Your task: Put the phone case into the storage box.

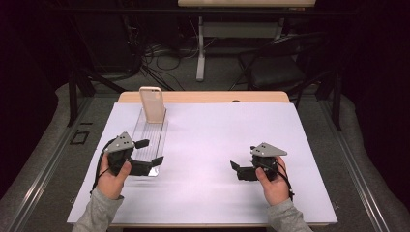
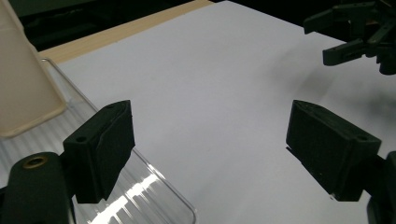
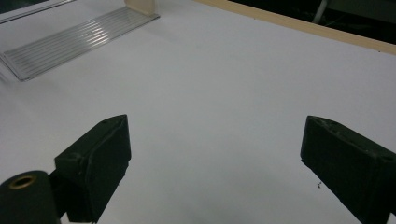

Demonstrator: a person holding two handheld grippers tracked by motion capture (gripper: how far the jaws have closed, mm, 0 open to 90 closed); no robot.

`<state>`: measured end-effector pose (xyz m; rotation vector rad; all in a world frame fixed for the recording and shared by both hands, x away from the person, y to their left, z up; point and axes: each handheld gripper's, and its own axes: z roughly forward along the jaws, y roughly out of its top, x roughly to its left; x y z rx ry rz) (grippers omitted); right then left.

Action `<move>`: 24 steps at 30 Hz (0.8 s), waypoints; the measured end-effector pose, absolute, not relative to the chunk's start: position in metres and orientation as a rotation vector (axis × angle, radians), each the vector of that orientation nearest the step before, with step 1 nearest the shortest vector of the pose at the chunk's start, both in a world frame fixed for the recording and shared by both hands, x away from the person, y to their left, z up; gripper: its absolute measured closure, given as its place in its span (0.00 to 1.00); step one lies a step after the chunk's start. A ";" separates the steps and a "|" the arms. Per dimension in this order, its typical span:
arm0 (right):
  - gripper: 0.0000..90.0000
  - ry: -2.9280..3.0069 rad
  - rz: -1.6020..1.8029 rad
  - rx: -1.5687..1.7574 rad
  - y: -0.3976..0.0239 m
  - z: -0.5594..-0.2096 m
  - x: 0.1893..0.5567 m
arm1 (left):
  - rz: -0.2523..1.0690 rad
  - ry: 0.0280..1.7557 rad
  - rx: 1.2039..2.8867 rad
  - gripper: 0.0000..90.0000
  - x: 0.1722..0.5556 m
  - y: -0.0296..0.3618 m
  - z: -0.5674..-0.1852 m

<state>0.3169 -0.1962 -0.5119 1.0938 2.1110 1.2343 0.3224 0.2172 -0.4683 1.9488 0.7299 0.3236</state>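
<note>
Beige phone case (image 1: 152, 104) upright on ribbed clear rack (image 1: 150, 135); left tongs (image 1: 150, 152), right tongs (image 1: 234, 165) wide open, empty.

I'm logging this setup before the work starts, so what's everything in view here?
phone case: one, beige, upright at the far end of the clear rack, left side of the table.
clear rack: one, transparent ribbed plate, lying flat on the white sheet ahead of the left hand-held gripper.
white sheet: one, covers most of the table.
table: one, light wood, its edge showing at the far side.
chair: one, black, on the floor beyond the table.
left hand-held gripper: one, black, jaws open at the rack's near end.
right hand-held gripper: one, black, jaws open over bare sheet.
</note>
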 end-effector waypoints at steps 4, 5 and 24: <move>0.09 2.115 1.219 1.074 -0.194 -0.512 0.314 | 0.321 0.708 1.945 0.17 0.318 0.213 -0.477; 0.09 2.116 1.218 1.070 -0.194 -0.512 0.313 | 0.322 0.704 1.947 0.17 0.318 0.212 -0.480; 0.09 2.148 1.236 0.993 -0.187 -0.520 0.287 | 0.300 0.647 1.924 0.17 0.304 0.194 -0.499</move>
